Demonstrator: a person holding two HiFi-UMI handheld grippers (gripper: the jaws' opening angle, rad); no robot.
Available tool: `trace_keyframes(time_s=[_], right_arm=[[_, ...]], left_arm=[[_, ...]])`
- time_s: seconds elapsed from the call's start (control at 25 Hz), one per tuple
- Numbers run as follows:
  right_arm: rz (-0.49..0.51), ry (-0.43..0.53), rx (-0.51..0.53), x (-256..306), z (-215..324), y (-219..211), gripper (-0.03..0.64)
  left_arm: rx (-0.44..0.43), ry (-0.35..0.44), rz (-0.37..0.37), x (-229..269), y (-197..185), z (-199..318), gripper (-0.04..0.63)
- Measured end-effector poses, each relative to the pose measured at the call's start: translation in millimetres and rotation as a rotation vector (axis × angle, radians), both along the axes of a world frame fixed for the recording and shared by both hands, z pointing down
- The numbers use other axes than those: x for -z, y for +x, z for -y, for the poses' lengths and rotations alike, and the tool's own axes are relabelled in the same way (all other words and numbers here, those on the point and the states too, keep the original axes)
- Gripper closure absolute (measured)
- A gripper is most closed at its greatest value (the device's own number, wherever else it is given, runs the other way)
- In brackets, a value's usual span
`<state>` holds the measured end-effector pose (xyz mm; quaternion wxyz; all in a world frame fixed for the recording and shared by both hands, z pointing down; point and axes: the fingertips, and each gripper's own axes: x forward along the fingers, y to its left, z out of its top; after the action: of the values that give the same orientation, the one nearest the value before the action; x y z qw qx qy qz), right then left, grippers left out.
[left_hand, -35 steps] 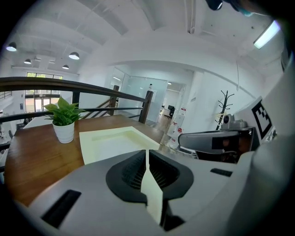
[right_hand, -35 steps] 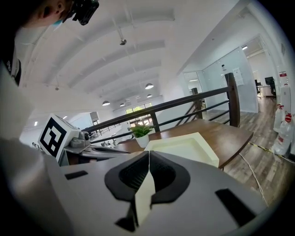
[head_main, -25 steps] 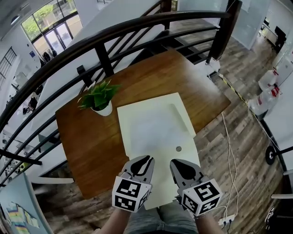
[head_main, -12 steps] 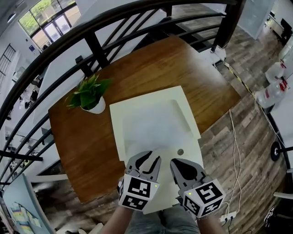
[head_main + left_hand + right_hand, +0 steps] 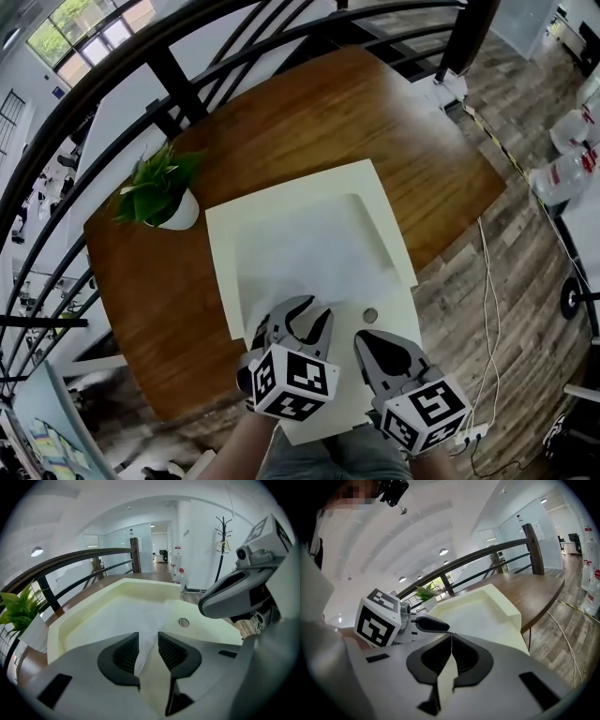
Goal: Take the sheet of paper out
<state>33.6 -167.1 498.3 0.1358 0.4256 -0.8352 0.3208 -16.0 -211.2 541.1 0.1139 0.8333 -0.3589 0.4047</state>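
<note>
A cream tray (image 5: 221,274) lies on the wooden table (image 5: 309,112), and a white sheet of paper (image 5: 309,255) rests in its sunken part. My left gripper (image 5: 302,312) hangs over the sheet's near edge. Its jaws have just been opening and now stand open. In the left gripper view the sheet (image 5: 140,613) shows through the gap of the left gripper (image 5: 148,638), and the pads do not press on it. My right gripper (image 5: 362,337) is beside it over the tray's near rim, shut with nothing in it; its jaw tips meet in the right gripper view (image 5: 451,635).
A potted plant (image 5: 155,187) stands at the tray's far left corner. A small round hole (image 5: 370,316) marks the tray's near right ledge. A black railing (image 5: 169,70) runs behind the table. Cables (image 5: 487,309) and water bottles (image 5: 567,159) are on the floor at right.
The left gripper's jaws went from shut to open. Both grippers sank toward the tray's near end. The right gripper stayed shut.
</note>
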Motion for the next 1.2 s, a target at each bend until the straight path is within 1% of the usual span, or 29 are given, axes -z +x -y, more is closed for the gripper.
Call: trace_keyframes(time_s=[0.2,0.36,0.6,0.68,0.92,1.08,1.2], right_arm=[[0.005,-0.017,-0.003,-7,2,3,0.589],[0.015,-0.029,-0.008,-11,2,4,0.589],[0.024,-0.041,-0.015,-15,2,2,0.589],[0.024,-0.046,-0.018,-16,2,2,0.589],[0.023,-0.038,-0.02,-17,3,3,0.589],[0.022,-0.024,-0.025,-13,3,4,0.589],[0.018,-0.016,-0.031,-10,2,6,0.589]], left_arm=[[-0.052,-0.026,0.052,-12,4,4,0.476],[-0.073,-0.057,0.067,-21,4,4,0.476],[-0.084,-0.083,0.055,-26,3,4,0.479],[-0.087,-0.088,0.05,-27,4,3,0.491],[-0.124,-0.07,0.074,-28,11,-3,0.554],[-0.151,-0.037,0.109,-27,13,-5,0.574],[-0.15,-0.044,0.096,-25,15,-9,0.575]])
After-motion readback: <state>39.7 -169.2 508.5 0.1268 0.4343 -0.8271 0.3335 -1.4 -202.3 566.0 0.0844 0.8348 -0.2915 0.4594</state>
